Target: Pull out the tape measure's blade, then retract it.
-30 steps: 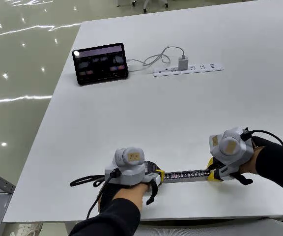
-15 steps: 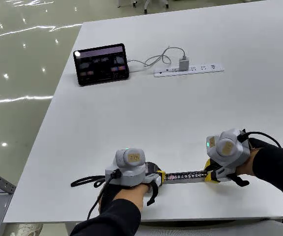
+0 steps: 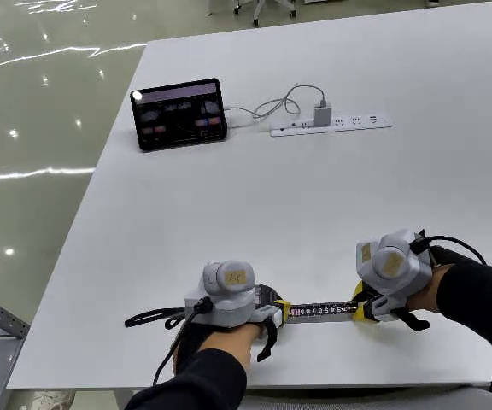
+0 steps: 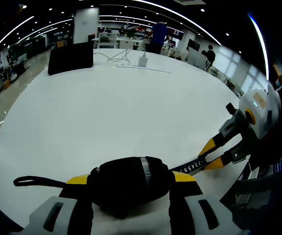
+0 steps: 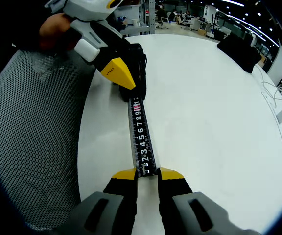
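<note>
Yellow-tipped left gripper (image 3: 272,308) clamps the black tape measure case (image 4: 131,183), jaws spread just to case width. Right gripper (image 5: 146,172) is pinched narrow on the blade (image 5: 140,131) tip. The blade is out a short stretch, scale up, running left-right along the near edge of the white table (image 3: 314,196).

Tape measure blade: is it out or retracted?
Out: the numbered blade spans from the case, held by the left gripper, to the right gripper.

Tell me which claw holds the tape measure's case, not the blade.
The left claw, clamped around the black case; the right claw pinches the blade at its end.
</note>
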The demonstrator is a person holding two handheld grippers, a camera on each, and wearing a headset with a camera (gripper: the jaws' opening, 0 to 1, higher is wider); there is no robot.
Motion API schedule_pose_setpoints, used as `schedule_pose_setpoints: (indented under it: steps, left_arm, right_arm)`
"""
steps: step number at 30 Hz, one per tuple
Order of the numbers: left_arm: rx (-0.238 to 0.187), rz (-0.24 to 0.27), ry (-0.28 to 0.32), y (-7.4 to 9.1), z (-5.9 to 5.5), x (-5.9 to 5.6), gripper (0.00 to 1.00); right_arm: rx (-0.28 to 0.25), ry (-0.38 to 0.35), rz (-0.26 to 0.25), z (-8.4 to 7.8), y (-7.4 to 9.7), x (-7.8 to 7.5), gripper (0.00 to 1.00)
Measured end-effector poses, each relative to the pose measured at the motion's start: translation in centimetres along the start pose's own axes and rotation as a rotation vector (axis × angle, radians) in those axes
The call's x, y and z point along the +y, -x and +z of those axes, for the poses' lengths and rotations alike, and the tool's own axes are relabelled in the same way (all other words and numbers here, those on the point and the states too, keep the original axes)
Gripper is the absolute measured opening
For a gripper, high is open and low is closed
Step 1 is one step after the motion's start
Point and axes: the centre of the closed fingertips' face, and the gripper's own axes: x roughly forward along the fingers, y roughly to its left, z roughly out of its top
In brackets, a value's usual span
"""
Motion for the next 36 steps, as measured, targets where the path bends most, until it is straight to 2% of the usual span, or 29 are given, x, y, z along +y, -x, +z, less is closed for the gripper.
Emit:
schedule_pose_setpoints:
  steps: [24,28,36]
  left_arm:
    - [-0.003,-0.005,0.003,0.0,0.1,0.0,0.58]
    - [-0.002,-0.008,0.006,0.0,0.1,0.0,0.58]
    - [-0.001,-0.01,0.004,0.1,0.1,0.0,0.58]
  right_arm:
    - [-0.021,0.001,0.011,1.6,-0.7,0.3,0.11]
    - [-0.055,0.017,0.011,2.1,-1.1,0.6,0.11]
    - [-0.055,0.018,0.014,2.6,-1.4,0.6,0.11]
